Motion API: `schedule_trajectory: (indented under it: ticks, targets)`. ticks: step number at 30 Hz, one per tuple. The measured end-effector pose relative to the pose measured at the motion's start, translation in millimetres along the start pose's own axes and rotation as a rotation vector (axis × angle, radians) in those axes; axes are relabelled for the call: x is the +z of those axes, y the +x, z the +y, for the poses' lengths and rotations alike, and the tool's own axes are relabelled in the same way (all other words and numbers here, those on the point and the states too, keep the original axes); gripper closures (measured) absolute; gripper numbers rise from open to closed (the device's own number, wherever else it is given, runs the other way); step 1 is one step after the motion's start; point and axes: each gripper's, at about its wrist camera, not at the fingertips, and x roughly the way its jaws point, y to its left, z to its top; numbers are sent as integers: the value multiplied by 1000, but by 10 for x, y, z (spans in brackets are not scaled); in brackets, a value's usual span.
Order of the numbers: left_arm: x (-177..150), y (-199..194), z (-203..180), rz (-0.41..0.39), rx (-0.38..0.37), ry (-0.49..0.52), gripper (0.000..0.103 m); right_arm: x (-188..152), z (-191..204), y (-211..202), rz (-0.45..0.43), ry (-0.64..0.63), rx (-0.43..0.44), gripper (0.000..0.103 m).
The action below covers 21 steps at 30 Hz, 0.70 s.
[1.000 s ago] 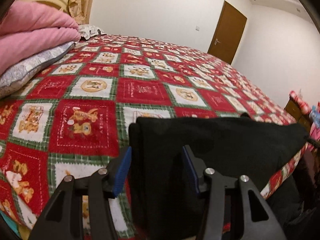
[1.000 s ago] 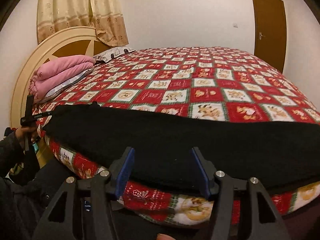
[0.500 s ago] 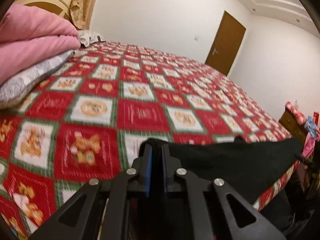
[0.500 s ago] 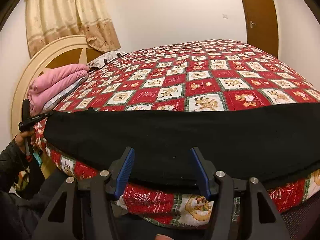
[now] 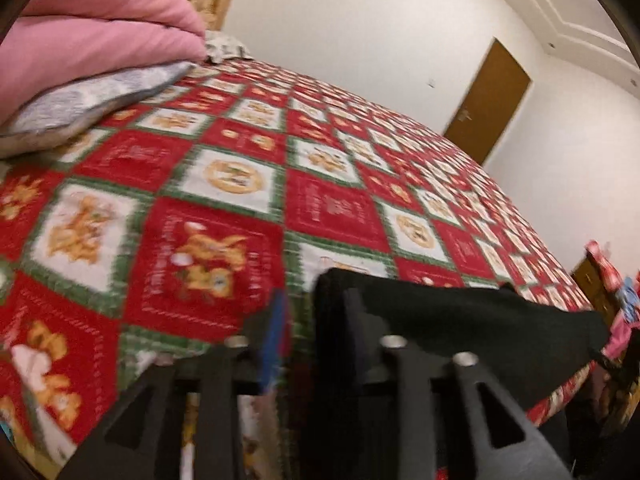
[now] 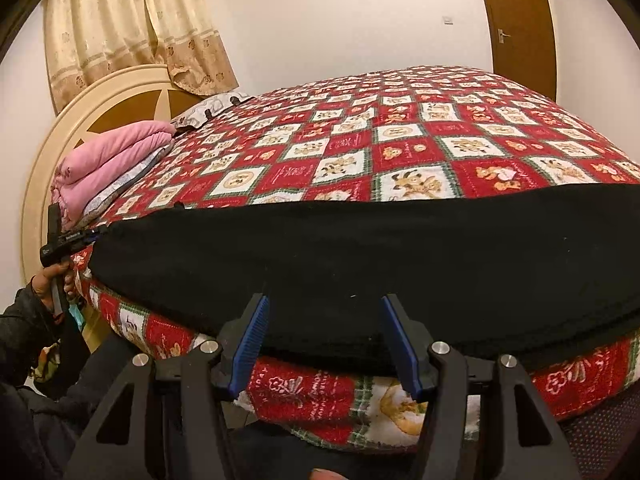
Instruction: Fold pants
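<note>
1. Red patchwork bed (image 6: 400,136) carries our black pants (image 6: 360,264) along its near edge.
2. Our left claw (image 5: 316,320) is parted at the pants' end.
3. Our right claw (image 6: 322,344) gapes, gripping nothing.

We note the pants (image 6: 360,264) as matt black cloth with a soft, slightly fuzzy nap. The bedspread (image 6: 400,152) is printed woven cloth, lightly textured. The right gripper (image 6: 322,340) is matt black plastic with ribbed blue pads (image 6: 250,344) and bright metal screws. The door (image 6: 516,20) is smooth brown wood.
</note>
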Motion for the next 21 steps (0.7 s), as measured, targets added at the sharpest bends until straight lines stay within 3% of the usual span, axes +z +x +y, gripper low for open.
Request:
schedule_trajectory:
  ticks: [4, 8, 14, 18, 21]
  targets:
    - [-34, -206, -14, -48, 28, -7, 56, 65, 149, 27, 0, -31, 17, 44]
    - [-102, -312, -302, -74, 14, 73, 48, 353, 421, 249, 7, -48, 64, 44]
    - [-294, -149, -797, -49, 16, 231, 40, 885, 849, 925, 83, 25, 233, 44]
    - [-467, 15, -844, -9, 102, 311, 40, 1107, 1128, 1496, 174, 105, 330, 44]
    - [-538, 7, -804, -24, 106, 332, 39, 1207, 1298, 1809, 209, 127, 346, 44]
